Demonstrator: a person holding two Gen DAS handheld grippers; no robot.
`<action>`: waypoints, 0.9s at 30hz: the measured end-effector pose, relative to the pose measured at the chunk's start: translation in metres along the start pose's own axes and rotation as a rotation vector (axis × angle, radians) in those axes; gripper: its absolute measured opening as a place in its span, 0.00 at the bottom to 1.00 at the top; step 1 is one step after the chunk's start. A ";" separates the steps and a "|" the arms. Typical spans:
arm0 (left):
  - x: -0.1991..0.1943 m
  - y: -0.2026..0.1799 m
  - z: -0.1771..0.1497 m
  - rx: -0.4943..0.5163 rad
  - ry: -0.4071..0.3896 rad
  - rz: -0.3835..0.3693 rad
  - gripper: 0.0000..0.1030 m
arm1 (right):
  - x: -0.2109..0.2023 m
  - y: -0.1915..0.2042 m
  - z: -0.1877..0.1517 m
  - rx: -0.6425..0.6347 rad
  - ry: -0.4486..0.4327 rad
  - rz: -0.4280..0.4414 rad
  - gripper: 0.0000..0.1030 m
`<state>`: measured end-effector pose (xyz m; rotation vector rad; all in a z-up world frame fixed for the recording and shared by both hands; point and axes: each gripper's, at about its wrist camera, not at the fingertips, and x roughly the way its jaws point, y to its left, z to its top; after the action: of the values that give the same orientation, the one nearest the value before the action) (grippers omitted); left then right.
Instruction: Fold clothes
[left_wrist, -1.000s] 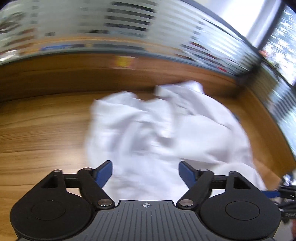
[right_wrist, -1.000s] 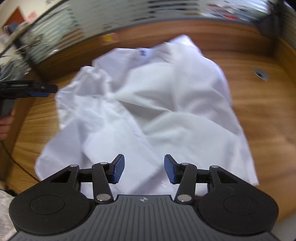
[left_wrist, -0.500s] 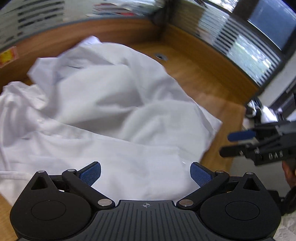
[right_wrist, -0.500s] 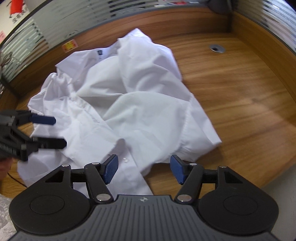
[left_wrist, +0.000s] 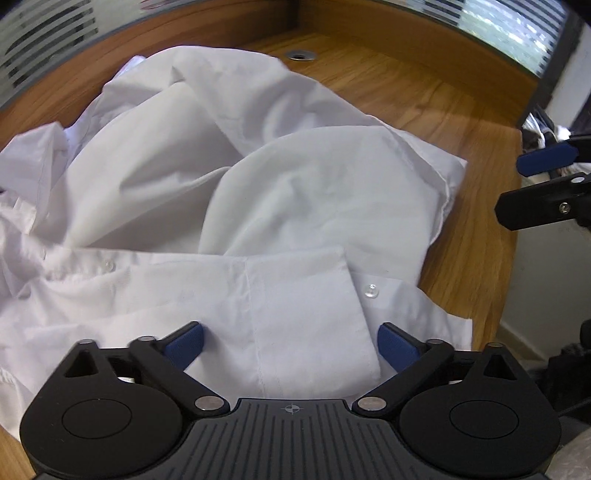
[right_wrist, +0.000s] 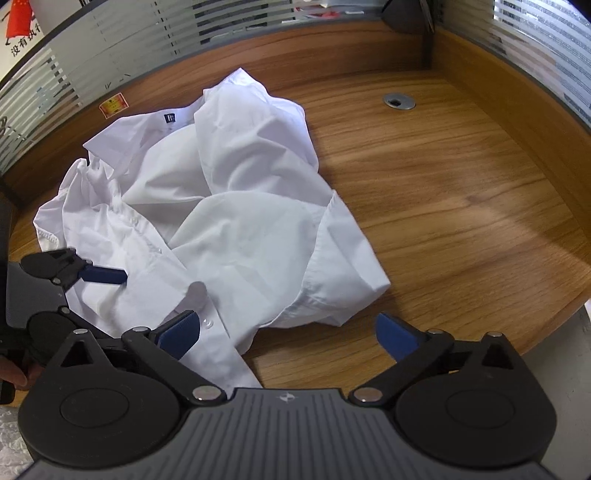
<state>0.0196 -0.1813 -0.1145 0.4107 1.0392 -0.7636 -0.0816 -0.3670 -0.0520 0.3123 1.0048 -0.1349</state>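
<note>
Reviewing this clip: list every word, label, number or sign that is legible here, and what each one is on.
"没有执行": black characters on the poster with a red flag behind the glass partition, cut off at the frame edge.
Navy neck label inside the white shirt's collar: a white mark, too small to read.
Red and yellow sticker on the wooden desk's back panel: print too small to read.
Nothing else carries text.

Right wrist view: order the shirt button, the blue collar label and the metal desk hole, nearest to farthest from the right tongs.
From the right tongs, jaws opening:
1. Shirt button, beside the left pad.
2. Blue collar label, far left on the collar.
3. Metal desk hole, far right; close to the label's distance, a loose call.
</note>
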 end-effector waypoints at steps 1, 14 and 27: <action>-0.002 0.003 -0.002 -0.020 -0.005 -0.014 0.79 | 0.000 0.000 0.002 0.004 0.000 -0.001 0.99; -0.080 0.085 -0.032 -0.402 -0.166 0.111 0.16 | 0.006 0.019 0.024 -0.043 -0.012 0.019 0.99; -0.206 0.211 -0.119 -0.786 -0.274 0.482 0.03 | 0.017 0.047 0.036 -0.101 0.007 0.042 0.99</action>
<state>0.0418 0.1129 0.0031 -0.1267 0.8523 0.0497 -0.0311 -0.3329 -0.0396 0.2412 1.0078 -0.0452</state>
